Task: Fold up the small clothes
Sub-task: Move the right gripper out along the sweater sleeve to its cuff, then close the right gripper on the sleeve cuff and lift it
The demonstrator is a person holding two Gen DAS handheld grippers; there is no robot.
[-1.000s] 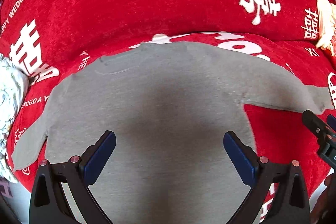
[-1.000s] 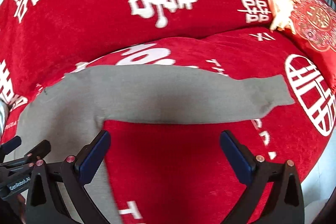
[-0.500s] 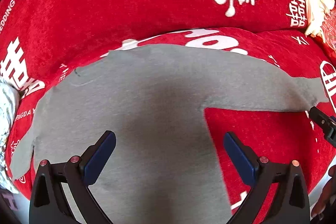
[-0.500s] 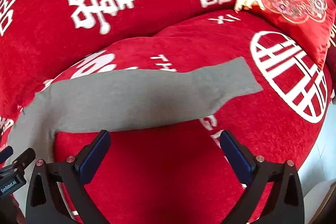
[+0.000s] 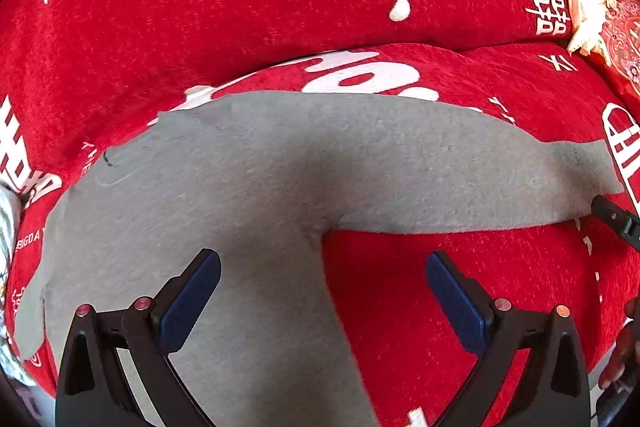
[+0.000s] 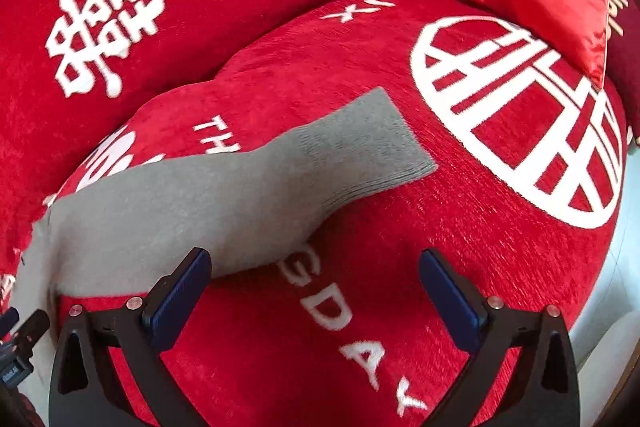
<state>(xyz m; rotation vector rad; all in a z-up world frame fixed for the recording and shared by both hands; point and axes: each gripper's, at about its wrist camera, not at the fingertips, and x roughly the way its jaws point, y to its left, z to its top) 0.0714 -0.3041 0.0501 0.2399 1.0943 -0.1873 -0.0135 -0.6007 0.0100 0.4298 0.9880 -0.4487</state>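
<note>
Red sofa cushions [image 5: 480, 287] printed with white characters carry the grey top [image 5: 248, 187], spread flat, its sleeve [image 6: 360, 143] stretched toward two o'clock for folding. Left tongs [image 5: 322, 301] and right tongs [image 6: 314, 297] hover wide, empty.

Both wrist cameras look down, close, at the grey long-sleeved top [image 5: 248, 195]. The left sits over its body; the right over its outstretched sleeve [image 6: 240, 195], seen in both views.

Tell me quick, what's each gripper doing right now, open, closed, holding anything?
Left gripper: open, holding nothing, above the flat grey knit long-sleeved top.
Right gripper: open, holding nothing, near the top's sleeve.
</note>
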